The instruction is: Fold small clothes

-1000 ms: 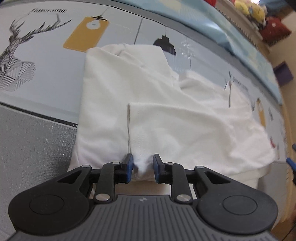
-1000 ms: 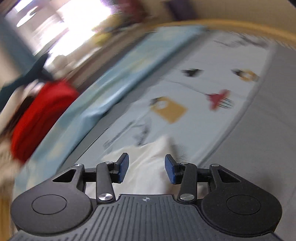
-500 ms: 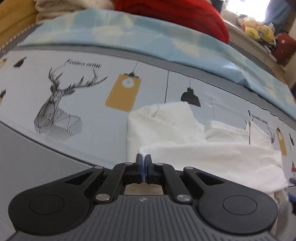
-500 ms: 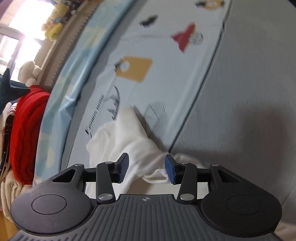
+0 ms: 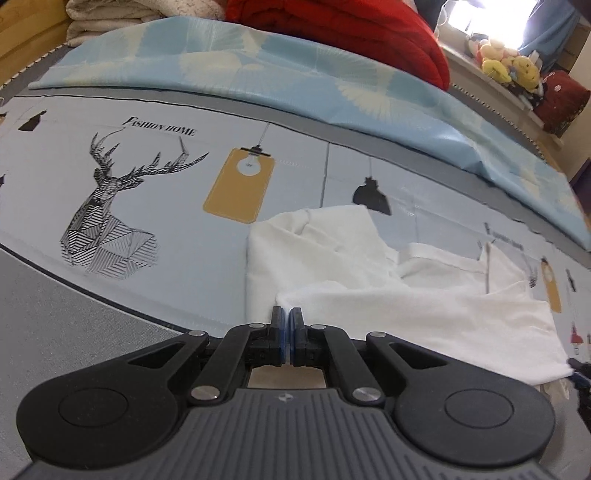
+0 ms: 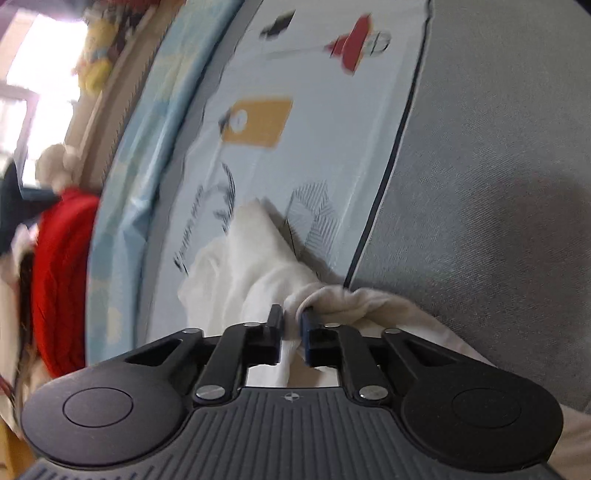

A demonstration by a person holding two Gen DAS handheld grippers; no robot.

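Both grippers grip the white garment (image 5: 424, 310), which lies on the printed mat (image 5: 155, 206). Left gripper (image 5: 287, 325) is clenched on the hem at 6 o'clock. Right gripper (image 6: 292, 325) has just been closing, with bunched cloth between its pads, probably pinched, though blur hides it. Lift both corners level, keep the edge taut and carry it toward 12 o'clock onto the far edge.

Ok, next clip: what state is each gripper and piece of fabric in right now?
left gripper: shut on the near edge of the white cotton garment.
right gripper: just been closing, pinching a bunched fold of that garment.
white cotton garment: partly folded, rumpled, lying on the printed mat.
pale blue patterned sheet: spread flat behind the mat.
red blanket: heaped.
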